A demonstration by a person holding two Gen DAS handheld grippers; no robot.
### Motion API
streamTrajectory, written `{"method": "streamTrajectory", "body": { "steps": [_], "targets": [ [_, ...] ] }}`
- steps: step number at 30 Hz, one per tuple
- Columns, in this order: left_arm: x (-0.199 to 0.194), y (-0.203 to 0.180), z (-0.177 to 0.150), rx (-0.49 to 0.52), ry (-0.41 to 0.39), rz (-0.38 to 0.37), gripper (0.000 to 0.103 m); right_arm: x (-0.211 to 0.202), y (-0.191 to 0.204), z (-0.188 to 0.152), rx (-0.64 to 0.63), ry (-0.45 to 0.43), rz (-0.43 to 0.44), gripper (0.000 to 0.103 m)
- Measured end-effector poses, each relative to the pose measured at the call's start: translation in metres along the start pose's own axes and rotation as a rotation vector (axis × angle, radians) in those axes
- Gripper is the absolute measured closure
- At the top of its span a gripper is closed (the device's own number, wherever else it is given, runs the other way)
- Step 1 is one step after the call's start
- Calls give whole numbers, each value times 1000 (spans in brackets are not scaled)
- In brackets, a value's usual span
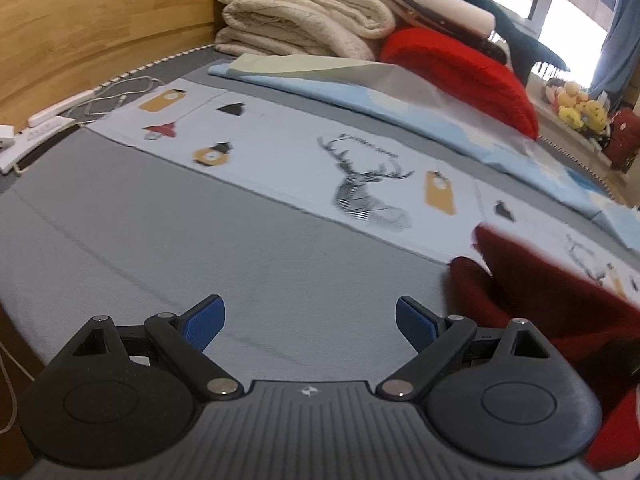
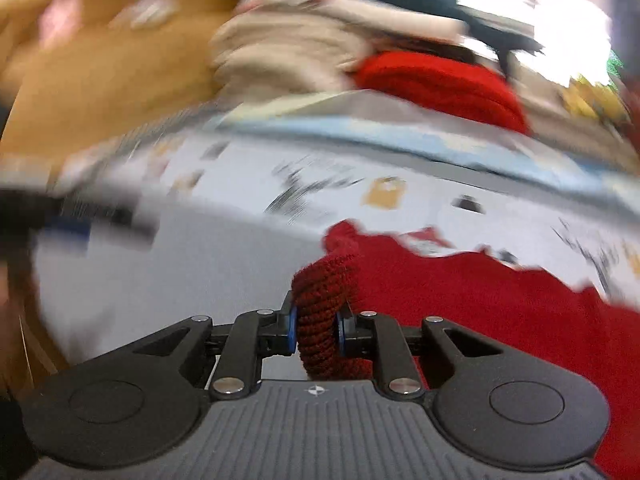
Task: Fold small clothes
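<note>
A dark red knitted garment lies on the grey bed sheet, spreading to the right. My right gripper is shut on a bunched edge of it, the knit squeezed between the blue pads. In the left wrist view the same red garment shows at the lower right, blurred. My left gripper is open and empty, its blue pads wide apart, low over the bare grey sheet to the left of the garment. The right wrist view is motion-blurred.
A white printed cloth with a deer drawing lies across the bed behind the garment. A light blue folded sheet, a bright red knit pile and stacked cream blankets sit farther back. A wooden headboard and a power strip are at the left.
</note>
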State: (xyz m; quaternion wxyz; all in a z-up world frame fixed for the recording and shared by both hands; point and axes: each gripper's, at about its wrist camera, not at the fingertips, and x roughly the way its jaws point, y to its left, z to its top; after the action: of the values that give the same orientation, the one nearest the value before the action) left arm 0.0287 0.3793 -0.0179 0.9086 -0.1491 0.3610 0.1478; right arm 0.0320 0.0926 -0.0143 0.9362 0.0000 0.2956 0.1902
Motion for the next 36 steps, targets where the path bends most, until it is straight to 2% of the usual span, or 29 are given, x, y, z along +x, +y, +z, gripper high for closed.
{"method": "streamTrajectory", "body": {
  "steps": [4, 8, 10, 11, 12, 14, 15, 17, 18, 20, 23, 26, 29, 32, 33, 36],
  "targets": [
    [4, -50, 1, 28, 3, -46, 8, -46, -96, 18, 235, -113, -104, 86],
    [7, -110, -4, 100, -7, -89, 8, -93, -206, -4, 442, -171, -282, 86],
    [9, -139, -9, 139, -9, -111, 8, -103, -252, -29, 507, -136, -388, 86],
    [11, -153, -11, 157, -4, -124, 8, -106, -277, -45, 548, -89, -439, 86],
    [12, -168, -15, 173, 4, -138, 8, -106, -298, -59, 599, -33, -477, 85],
    [15, -192, -21, 200, 21, -162, 8, -104, -341, -86, 727, 141, -518, 82],
    [17, -205, -25, 215, 29, -176, 8, -107, -355, -93, 775, 185, -509, 80],
    [19, -225, -33, 250, 43, -201, 8, -124, -373, -94, 813, 162, -463, 65],
    [20, -236, -37, 272, 49, -212, 8, -129, -376, -87, 782, 146, -452, 62],
    [23, -254, -45, 321, 56, -233, 8, -140, -382, -67, 686, 106, -434, 62],
    [24, -280, -60, 404, 62, -270, 8, -141, -399, -37, 598, 79, -316, 62],
    [22, -295, -75, 460, 74, -321, 8, -122, -412, -20, 488, 129, -181, 58],
    [19, -301, -83, 486, 88, -383, 8, -87, -414, -15, 411, 198, -98, 52],
    [14, -307, -93, 517, 88, -437, 8, -53, -420, -25, 438, 212, -91, 52],
    [11, -310, -96, 536, 78, -447, 8, -43, -425, -22, 458, 243, -87, 53],
    [7, -320, -107, 593, 61, -476, 8, -31, -422, -15, 505, 200, -12, 54]
  ]
}}
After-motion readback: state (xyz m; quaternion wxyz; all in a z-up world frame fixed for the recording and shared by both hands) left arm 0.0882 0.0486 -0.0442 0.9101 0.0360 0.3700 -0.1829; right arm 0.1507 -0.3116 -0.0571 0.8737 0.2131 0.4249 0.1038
